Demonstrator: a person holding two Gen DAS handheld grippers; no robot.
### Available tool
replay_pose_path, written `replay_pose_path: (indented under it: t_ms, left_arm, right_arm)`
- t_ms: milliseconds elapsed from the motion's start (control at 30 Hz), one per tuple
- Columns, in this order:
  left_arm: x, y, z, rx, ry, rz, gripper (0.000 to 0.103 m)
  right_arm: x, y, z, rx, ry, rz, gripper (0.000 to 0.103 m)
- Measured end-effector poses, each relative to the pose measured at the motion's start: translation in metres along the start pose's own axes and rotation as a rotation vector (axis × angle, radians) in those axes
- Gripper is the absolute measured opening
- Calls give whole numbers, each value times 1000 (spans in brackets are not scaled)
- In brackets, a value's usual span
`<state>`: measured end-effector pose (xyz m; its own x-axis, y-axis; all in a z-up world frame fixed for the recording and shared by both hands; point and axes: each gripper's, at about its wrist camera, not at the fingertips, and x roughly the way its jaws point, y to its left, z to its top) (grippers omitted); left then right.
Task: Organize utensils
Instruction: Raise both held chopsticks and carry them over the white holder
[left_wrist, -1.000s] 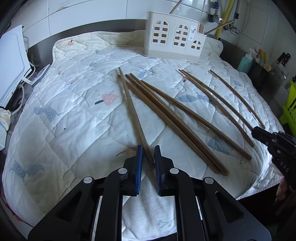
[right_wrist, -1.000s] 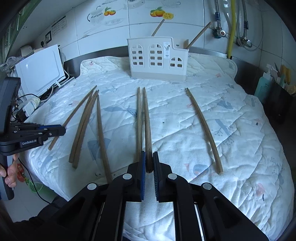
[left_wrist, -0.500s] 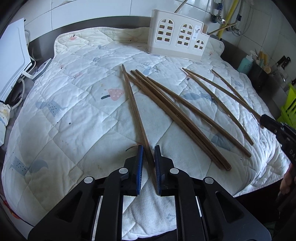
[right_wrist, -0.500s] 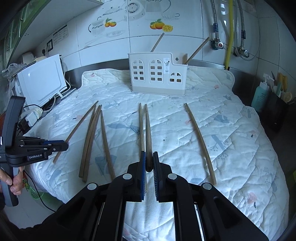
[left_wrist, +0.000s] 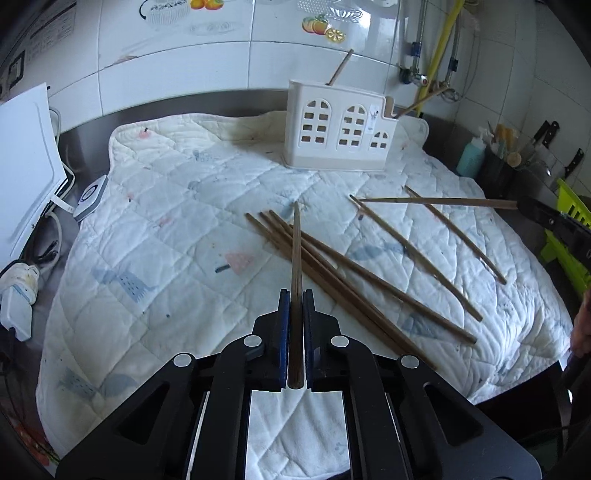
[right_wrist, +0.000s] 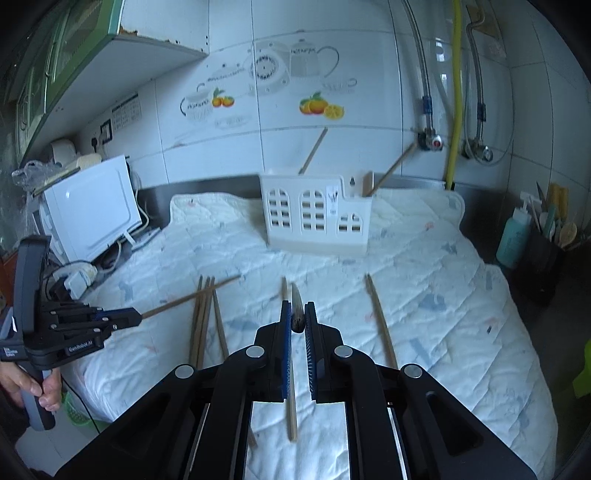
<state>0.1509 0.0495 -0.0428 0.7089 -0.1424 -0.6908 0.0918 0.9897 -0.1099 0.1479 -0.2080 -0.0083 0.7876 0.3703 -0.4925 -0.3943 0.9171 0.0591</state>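
Note:
Long brown wooden chopsticks lie on a white quilted mat (left_wrist: 166, 229). My left gripper (left_wrist: 294, 306) is shut on one chopstick (left_wrist: 295, 258) and holds it lifted, pointing forward. It shows from the side in the right wrist view (right_wrist: 184, 301). My right gripper (right_wrist: 297, 314) is shut on another chopstick (right_wrist: 296, 312), also lifted; it shows in the left wrist view (left_wrist: 443, 201). A white utensil holder (left_wrist: 340, 129) with arched windows stands at the back and holds two sticks. Several chopsticks (left_wrist: 354, 288) remain on the mat.
A white appliance (right_wrist: 92, 206) and cables sit left of the mat. A teal bottle (left_wrist: 471, 157) and a dark utensil pot (right_wrist: 543, 258) stand at the right, with knives on the wall. A green rack (left_wrist: 572, 236) is at the far right.
Both grippers have risen from the mat, each lifting its chopstick clear of the quilt. Both views now look higher, toward the holder and the tiled wall.

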Motion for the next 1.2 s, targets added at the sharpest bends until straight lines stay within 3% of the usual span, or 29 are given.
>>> replay_pose_path:
  t_ms: [300,667,1000,1200]
  left_arm:
    - [-18,4,31,44,-116,6,5]
    - [-15,15,92,72,-148,-28,5]
    - [-21,13,160,127,-217,-22,5]
    - [-32,4,207,156,-286,-24,5]
  right_arm:
    - [-2,0,46,-11,-74,27,7]
    - [7,-21,128,-35,-117,34,7]
    - [7,-54,215,-52,-199,-71,7]
    - [27,-67,244,-54,-195,-107,7]
